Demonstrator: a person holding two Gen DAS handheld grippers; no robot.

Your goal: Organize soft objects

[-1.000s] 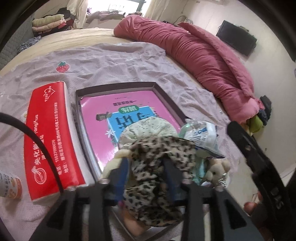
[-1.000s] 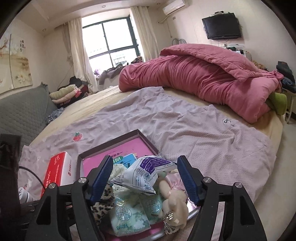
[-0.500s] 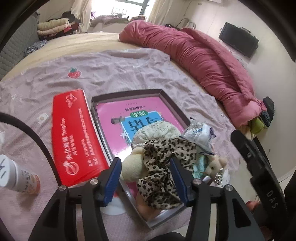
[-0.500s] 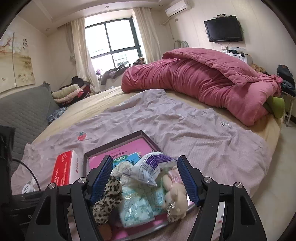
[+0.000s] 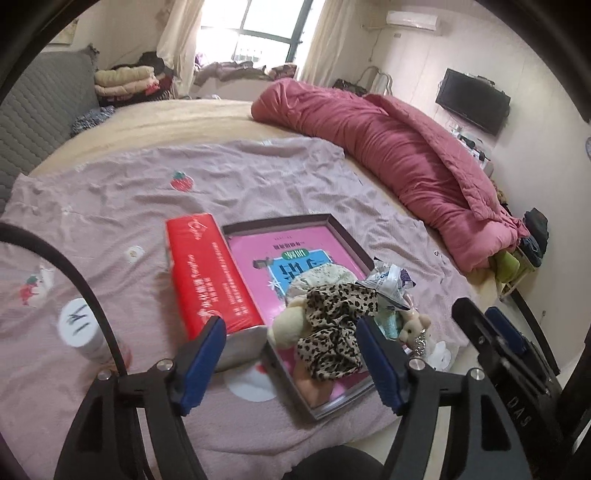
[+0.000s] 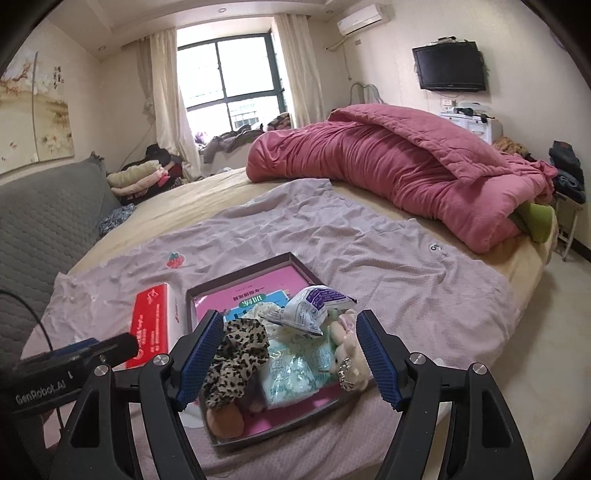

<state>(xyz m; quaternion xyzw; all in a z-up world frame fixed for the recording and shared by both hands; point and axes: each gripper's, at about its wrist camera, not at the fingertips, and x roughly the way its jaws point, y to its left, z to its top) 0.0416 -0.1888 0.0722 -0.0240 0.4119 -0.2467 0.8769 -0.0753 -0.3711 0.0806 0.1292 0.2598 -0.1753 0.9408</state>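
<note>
Covering most of the bed (image 6: pixel 229 192) is a wrinkled mauve sheet (image 6: pixel 369 258) with a strawberry patch (image 5: pixel 181 180), and a rolled pink quilt (image 6: pixel 388 166) lies across the far side at about 1 o'clock in both views. Beyond it stand a curtained window (image 6: pixel 236 74), a wall-mounted television (image 6: pixel 448 70), an air conditioner (image 6: pixel 364 18), a grey quilted headboard (image 6: pixel 44 218) at 9 o'clock and a heap of folded clothes (image 6: pixel 140 177). A dark shallow tray (image 5: pixel 280 221) sits on the sheet, lined with a pink booklet (image 5: pixel 266 254) whose print I cannot read. Just beside the tray's left wall lies a red tissue pack (image 5: pixel 208 273) with white lettering too blurred to make out, and a white-capped bottle (image 5: pixel 79 328) stands at 9 o'clock in the left view. "GenRobot.AI" is printed on the left gripper's housing as seen from the right wrist. Piled in the tray's near end are a leopard-print cloth (image 5: pixel 338 321), a cream plush toy (image 5: pixel 288 325), a small teddy bear (image 5: pixel 413 325), a crinkled plastic packet (image 6: pixel 314 306) and pale green tissue packs (image 6: pixel 291 369). The left gripper (image 5: pixel 291 350) is spread wide and holds nothing, the leopard cloth lying between its fingers toward 12 o'clock. The right gripper (image 6: pixel 290 350) is likewise wide apart and unladen, framing the whole pile.
</note>
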